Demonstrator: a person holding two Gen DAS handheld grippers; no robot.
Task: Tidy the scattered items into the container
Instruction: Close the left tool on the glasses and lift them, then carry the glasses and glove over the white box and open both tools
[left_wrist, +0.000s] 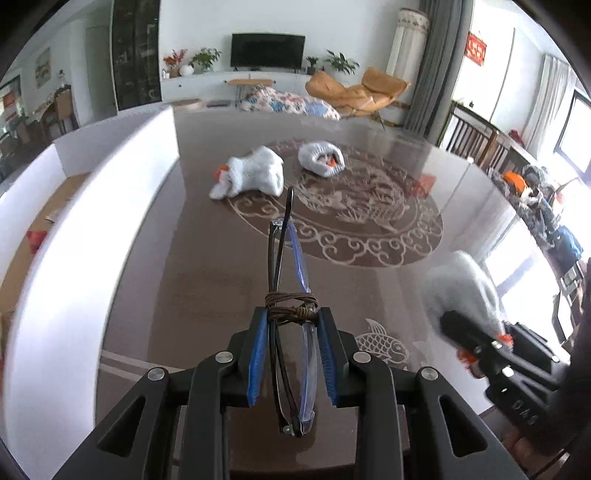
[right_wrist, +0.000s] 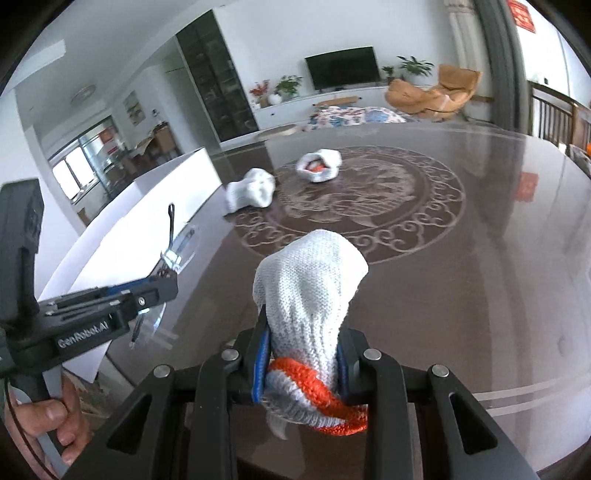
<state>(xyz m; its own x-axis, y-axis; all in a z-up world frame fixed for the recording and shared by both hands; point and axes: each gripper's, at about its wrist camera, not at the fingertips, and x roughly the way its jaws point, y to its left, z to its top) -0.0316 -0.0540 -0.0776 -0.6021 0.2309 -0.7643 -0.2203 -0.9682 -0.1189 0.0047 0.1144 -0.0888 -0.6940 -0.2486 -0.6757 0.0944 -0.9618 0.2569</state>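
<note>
The left gripper (left_wrist: 291, 343) is clamped tight on a folded pair of glasses (left_wrist: 290, 280) bound with brown cord, the blue pads pressing the frame from both sides while the lenses and one temple stick out forward above the table (left_wrist: 207, 273). The right gripper (right_wrist: 304, 354) is likewise closed, squeezing a white knit glove (right_wrist: 310, 291) near its orange cuff; the glove's body stands up between the fingers and clear of the table.

The container, a white-walled box (left_wrist: 122, 192), runs along the table's edge. In the left wrist view it lies just beside the glasses, to their left, with its brown floor visible over the wall. From the right wrist view the box (right_wrist: 147, 214) sits beyond the left gripper (right_wrist: 162, 284), so the glove is the farther of the two loads from it.

Two more gloves lie on the table's medallion, well apart from the box: a crumpled one (left_wrist: 251, 173) nearer the box wall and a bundled one (left_wrist: 321, 158) showing orange inside.

The step in hand looks like the carry: both items are lifted and neither is over the box yet. The next move would call for bringing each load over the wall before letting go. The glasses need a low, gentle release; the glove can simply drop. The left hand should probably go first, since it stands between the glove and the box.
</note>
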